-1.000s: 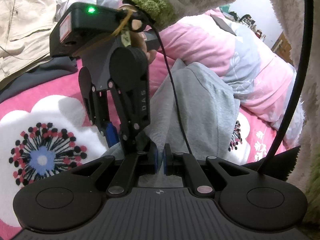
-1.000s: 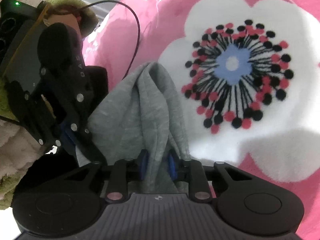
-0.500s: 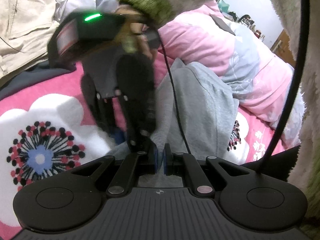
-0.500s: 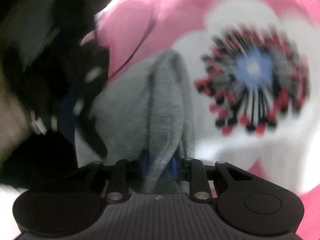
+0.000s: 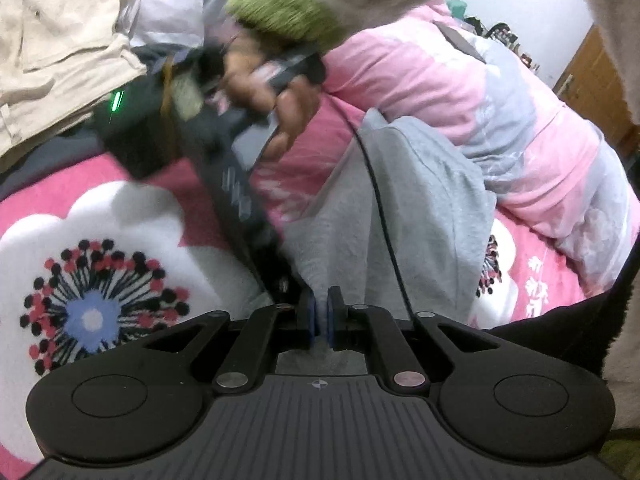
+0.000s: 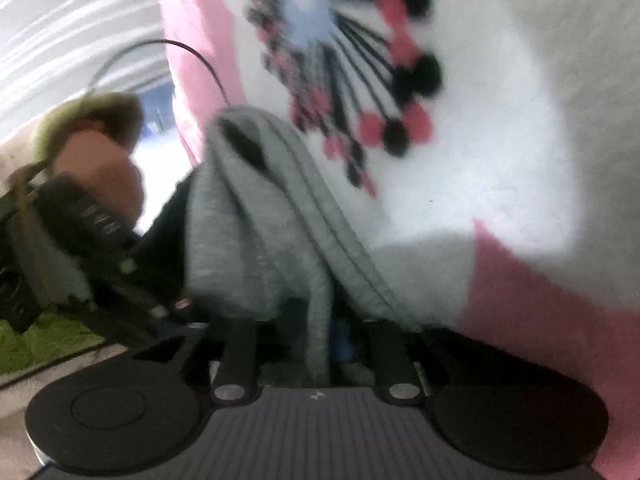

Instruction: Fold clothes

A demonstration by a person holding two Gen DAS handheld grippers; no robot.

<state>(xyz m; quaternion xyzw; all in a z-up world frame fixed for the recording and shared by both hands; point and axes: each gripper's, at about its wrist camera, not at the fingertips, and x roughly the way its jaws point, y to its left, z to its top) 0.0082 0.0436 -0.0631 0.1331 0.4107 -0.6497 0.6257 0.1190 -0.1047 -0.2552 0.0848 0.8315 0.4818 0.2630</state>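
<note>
A grey garment (image 5: 404,216) lies bunched on a pink bed blanket with a big white flower print (image 5: 92,280). My left gripper (image 5: 321,316) is shut on an edge of the grey garment, blue pads nearly touching. The right gripper's body (image 5: 236,196) leans in from the upper left, blurred, its tips down beside my left fingers. In the right wrist view the grey garment (image 6: 280,232) drapes in folds over my right gripper (image 6: 324,336), which is shut on it; the fabric hides most of the fingers. The left gripper's body (image 6: 80,248) is at the left.
A pink and grey quilt (image 5: 500,92) is heaped behind the garment. Beige clothes (image 5: 52,40) lie at the far left. A black cable (image 5: 380,208) runs across the grey garment. A wooden door (image 5: 596,76) is at the far right.
The right gripper has tilted over and swung toward the flower print with the grey fabric, now blurred. The left gripper stays shut on the garment edge, hardly moved.
</note>
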